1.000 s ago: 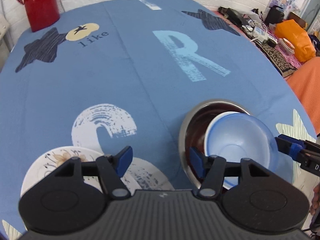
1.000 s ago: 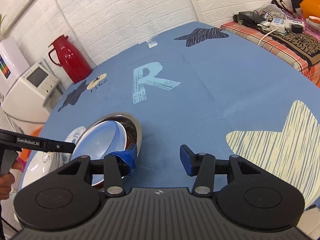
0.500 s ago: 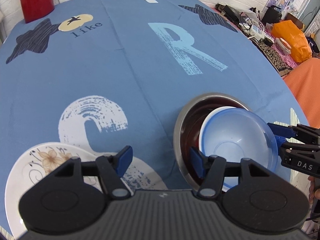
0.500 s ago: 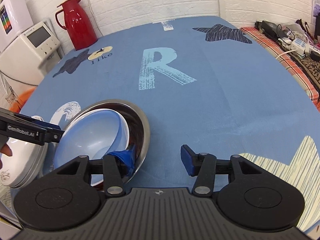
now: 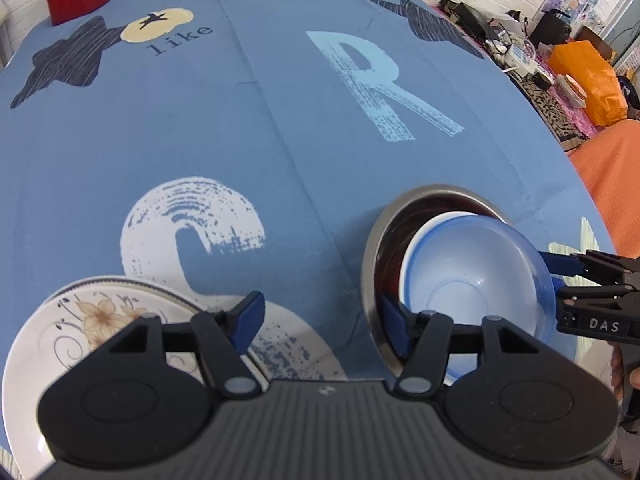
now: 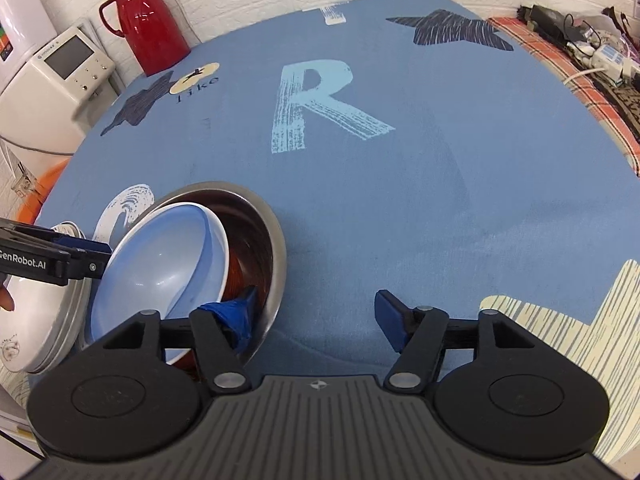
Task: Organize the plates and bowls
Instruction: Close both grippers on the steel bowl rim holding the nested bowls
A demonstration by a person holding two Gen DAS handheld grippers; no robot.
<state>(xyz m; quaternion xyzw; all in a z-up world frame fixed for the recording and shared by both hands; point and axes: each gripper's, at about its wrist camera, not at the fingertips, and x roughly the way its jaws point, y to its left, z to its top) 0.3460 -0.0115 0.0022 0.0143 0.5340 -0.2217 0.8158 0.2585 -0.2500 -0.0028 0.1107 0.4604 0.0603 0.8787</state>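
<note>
On a round table draped in a blue printed tablecloth (image 6: pixel 400 208), with a red thermos jug (image 6: pixel 148 20) at the far edge against a white brick wall, a pale blue bowl (image 6: pixel 160 268) sits tilted inside a stainless steel bowl (image 6: pixel 276 256), its far rim propped on the steel wall. The right gripper (image 6: pixel 316 316) has its jaws wide apart, with nothing clamped between them, the left finger dipping inside the steel bowl beside the blue one, the right finger over bare cloth. The left gripper (image 5: pixel 320 320) is equally spread and empty, poised between the bowls and a floral plate (image 5: pixel 96 320) at the near edge. Nesting appears nearly done; seating the blue bowl flat likely calls for a gentle nudge on its raised rim, low and slow, so the steel bowl does not skid on the cloth.
</note>
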